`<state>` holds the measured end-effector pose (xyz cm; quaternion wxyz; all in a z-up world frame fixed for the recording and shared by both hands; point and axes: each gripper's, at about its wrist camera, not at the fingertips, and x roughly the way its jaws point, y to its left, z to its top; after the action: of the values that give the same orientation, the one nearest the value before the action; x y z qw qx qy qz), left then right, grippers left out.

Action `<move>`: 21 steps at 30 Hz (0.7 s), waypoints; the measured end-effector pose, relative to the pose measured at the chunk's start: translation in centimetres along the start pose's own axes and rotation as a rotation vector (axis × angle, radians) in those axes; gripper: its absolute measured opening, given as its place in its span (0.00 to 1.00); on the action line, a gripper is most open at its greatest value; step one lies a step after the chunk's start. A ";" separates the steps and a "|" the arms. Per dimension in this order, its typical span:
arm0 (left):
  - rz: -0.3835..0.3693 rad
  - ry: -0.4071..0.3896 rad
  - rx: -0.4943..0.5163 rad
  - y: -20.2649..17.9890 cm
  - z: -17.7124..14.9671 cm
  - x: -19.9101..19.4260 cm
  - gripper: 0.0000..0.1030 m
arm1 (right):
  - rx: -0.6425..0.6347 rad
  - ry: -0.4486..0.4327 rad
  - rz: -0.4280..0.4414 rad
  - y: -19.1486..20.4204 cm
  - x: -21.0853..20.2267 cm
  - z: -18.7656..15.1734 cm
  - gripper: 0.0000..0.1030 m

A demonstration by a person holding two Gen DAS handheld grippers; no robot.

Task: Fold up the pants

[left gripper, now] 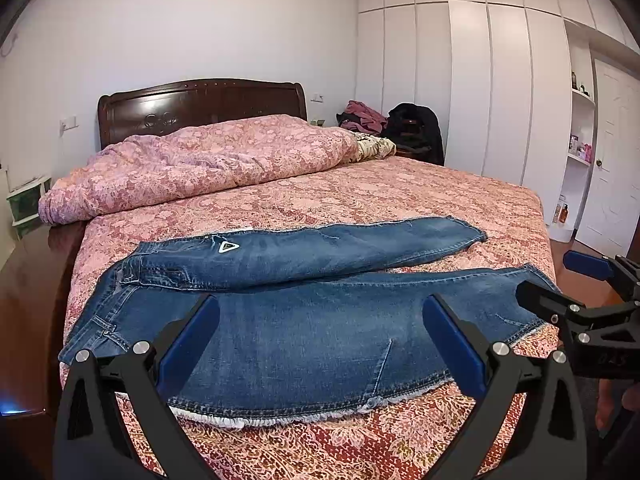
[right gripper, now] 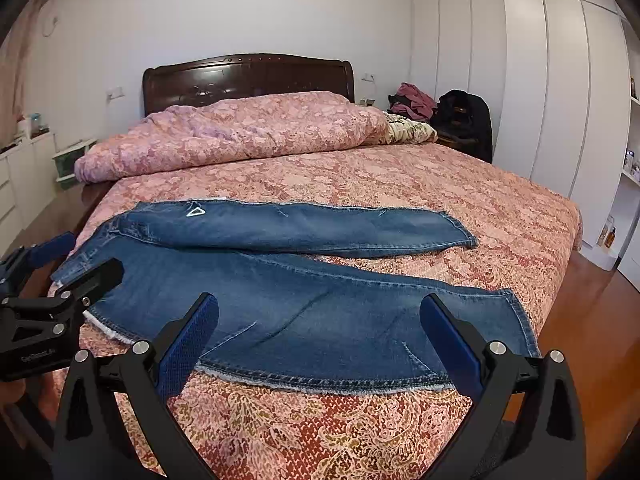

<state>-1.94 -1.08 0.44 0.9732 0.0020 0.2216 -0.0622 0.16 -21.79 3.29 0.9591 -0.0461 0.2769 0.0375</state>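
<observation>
Blue jeans (left gripper: 304, 312) lie spread across the near end of the bed, waist to the left, both legs running right; they also show in the right wrist view (right gripper: 288, 280). The far leg (left gripper: 340, 248) lies above the near leg and carries a white triangle logo (left gripper: 227, 246). My left gripper (left gripper: 320, 328) is open and empty, hovering over the near leg toward the waist. My right gripper (right gripper: 320, 328) is open and empty over the near leg toward the hem. Each gripper shows in the other's view: the right gripper (left gripper: 560, 280) at right, the left gripper (right gripper: 84, 258) at left.
The bed (left gripper: 400, 196) has a pink patterned cover with a rolled duvet (left gripper: 200, 160) at the headboard (left gripper: 200, 104). A chair with dark clothes (left gripper: 416, 132) stands at the back right by white wardrobes (left gripper: 480, 80). Wooden floor (right gripper: 592, 320) lies right of the bed.
</observation>
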 end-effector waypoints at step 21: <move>-0.004 0.011 -0.002 0.0 0.0 0.2 0.98 | -0.003 0.004 0.002 0.0 0.0 -0.1 0.97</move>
<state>-1.77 -1.10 0.34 0.9718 0.0009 0.2269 -0.0638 0.11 -21.78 3.23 0.9584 -0.0474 0.2787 0.0389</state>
